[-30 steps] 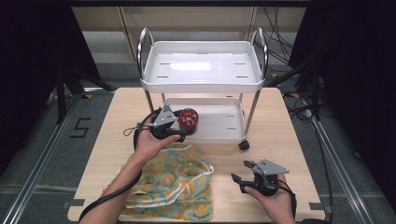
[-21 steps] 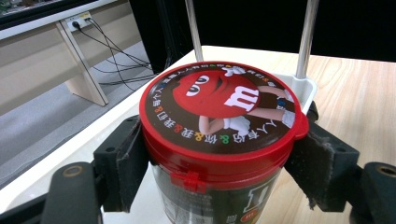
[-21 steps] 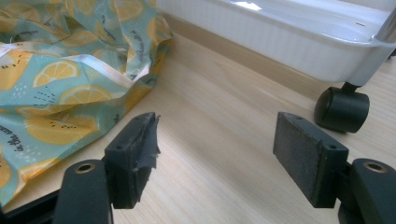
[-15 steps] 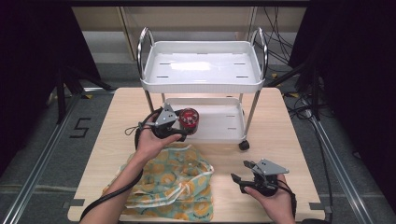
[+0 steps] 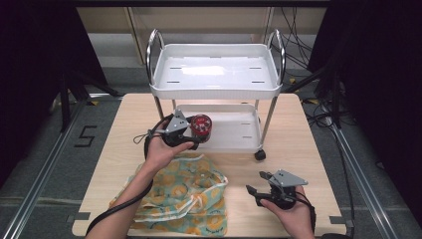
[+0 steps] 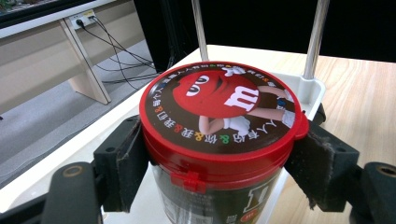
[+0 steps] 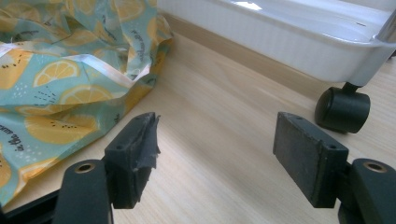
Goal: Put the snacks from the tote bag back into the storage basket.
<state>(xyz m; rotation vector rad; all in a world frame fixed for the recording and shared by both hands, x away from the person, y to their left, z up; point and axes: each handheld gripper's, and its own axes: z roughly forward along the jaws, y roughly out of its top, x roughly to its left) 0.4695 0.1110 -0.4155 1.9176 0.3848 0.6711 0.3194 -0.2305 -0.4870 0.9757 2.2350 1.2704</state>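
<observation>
The jar, upright with its red lid up, sits clamped in your left claw at the left end of the cart's lower tray. The left gripper view reads the lid: a red M&M character with a white "m", ringed by small writing too fine to read. Your right claw gapes wide and empty above the surface, beside the lemon-print bag.

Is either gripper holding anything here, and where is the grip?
The left gripper clamps the red-lidded candy jar just under its lid, one pad on each side. The right gripper is open, holding nothing.
</observation>
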